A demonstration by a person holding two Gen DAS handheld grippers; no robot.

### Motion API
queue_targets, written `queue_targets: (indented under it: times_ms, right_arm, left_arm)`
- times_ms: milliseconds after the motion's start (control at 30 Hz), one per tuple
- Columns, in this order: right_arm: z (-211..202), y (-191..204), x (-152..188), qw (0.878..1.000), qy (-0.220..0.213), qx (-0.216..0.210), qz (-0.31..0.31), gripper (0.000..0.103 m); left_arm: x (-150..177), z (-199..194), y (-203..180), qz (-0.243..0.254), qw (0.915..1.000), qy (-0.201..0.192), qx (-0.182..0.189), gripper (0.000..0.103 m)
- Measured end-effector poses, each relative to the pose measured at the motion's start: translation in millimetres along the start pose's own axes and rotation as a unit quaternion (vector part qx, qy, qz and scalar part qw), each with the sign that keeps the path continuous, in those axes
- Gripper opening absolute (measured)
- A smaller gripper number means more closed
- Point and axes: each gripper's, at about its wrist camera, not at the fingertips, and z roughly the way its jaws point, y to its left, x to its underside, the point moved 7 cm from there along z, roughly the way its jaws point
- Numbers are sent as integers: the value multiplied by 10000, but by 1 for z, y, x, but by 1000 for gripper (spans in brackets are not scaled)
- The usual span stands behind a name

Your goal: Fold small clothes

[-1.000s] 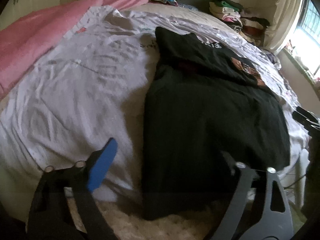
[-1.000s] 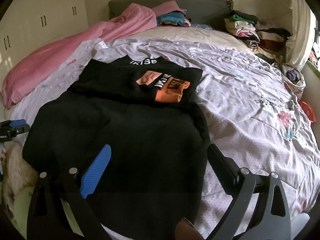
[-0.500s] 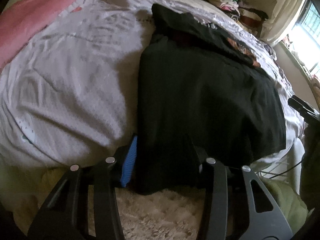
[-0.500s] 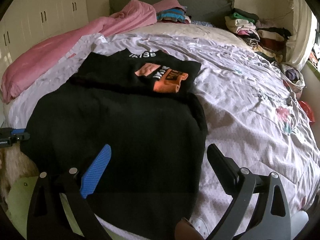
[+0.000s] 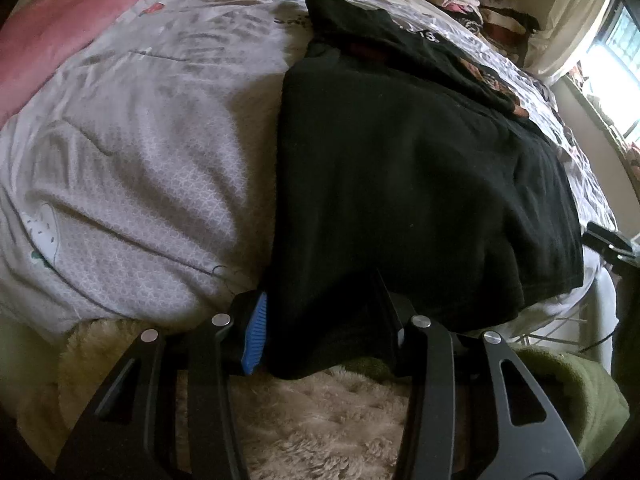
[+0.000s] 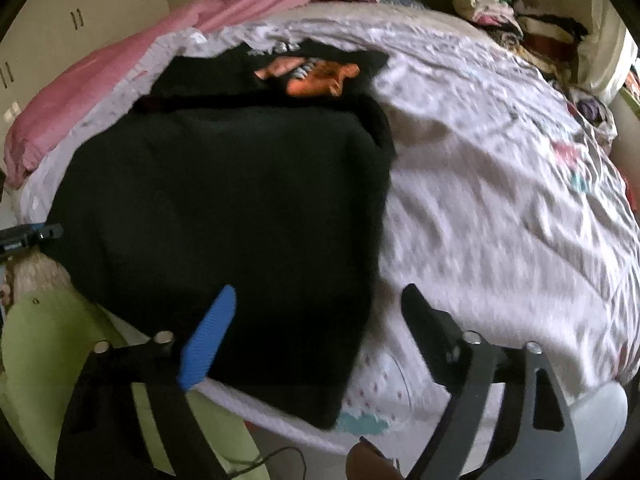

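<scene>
A black garment [image 5: 400, 184] lies spread over the near end of the bed, its bottom hem hanging over the edge; it also shows in the right wrist view [image 6: 240, 216]. A second black shirt with an orange print [image 6: 316, 76] lies beyond it. My left gripper [image 5: 324, 332] straddles the garment's near left corner, its blue pad [image 5: 255, 336] against the cloth's edge, jaws partly closed around the hem. My right gripper [image 6: 316, 312] is open over the garment's near right edge, not touching it.
The bed has a white patterned cover [image 6: 500, 184]. A pink blanket [image 6: 120, 76] lies along the left side. Piles of clothes [image 6: 508, 20] sit at the far right. A fluffy cream rug [image 5: 320, 420] and something green [image 6: 48, 360] lie below the bed's edge.
My left gripper dropped to the garment's near left corner and narrowed its jaws around the hem. My right gripper moved forward and lower over the right edge, still open.
</scene>
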Motion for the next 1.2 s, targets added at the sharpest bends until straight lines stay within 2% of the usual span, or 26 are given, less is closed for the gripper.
queue_targets:
  times_ms: [367, 433, 567, 767, 833, 933, 1000, 1067, 1133, 1200]
  right_arm:
    - [4, -6, 41, 9982, 515, -246, 200, 43]
    - [4, -4, 43, 9979, 543, -289, 185, 32]
    - [4, 0, 43, 9978, 555, -347, 120, 31]
    - [14, -5, 49, 9958, 512, -623, 438, 31]
    - [13, -4, 48, 9959, 447, -676, 413, 21]
    - [6, 1, 44, 9966, 337, -706, 244, 9]
    - [2, 2, 40, 9966, 289, -744, 207, 8]
    - [-4, 2, 37, 9965, 219, -787, 179, 7]
    - [-10, 4, 32, 9960, 110, -865, 189, 7]
    - [-22, 4, 23, 9951, -81, -956, 220, 7]
  left_arm:
    - [1, 0, 1, -43, 10000, -8, 2, 36]
    - [1, 0, 1, -68, 10000, -10, 16, 36]
    - [1, 0, 3, -104, 9999, -11, 42, 36]
    - [1, 1, 4, -192, 9998, -26, 78, 37]
    - [1, 1, 4, -180, 9998, -28, 63, 37]
    - [0, 2, 4, -186, 9998, -38, 15, 30]
    - [-1, 0, 5, -201, 9998, -72, -30, 23]
    - [-4, -7, 4, -208, 9996, -187, -61, 10]
    - [-7, -15, 2, -229, 9993, -294, 3, 2]
    - [-12, -23, -1, -246, 9988, -408, 112, 2]
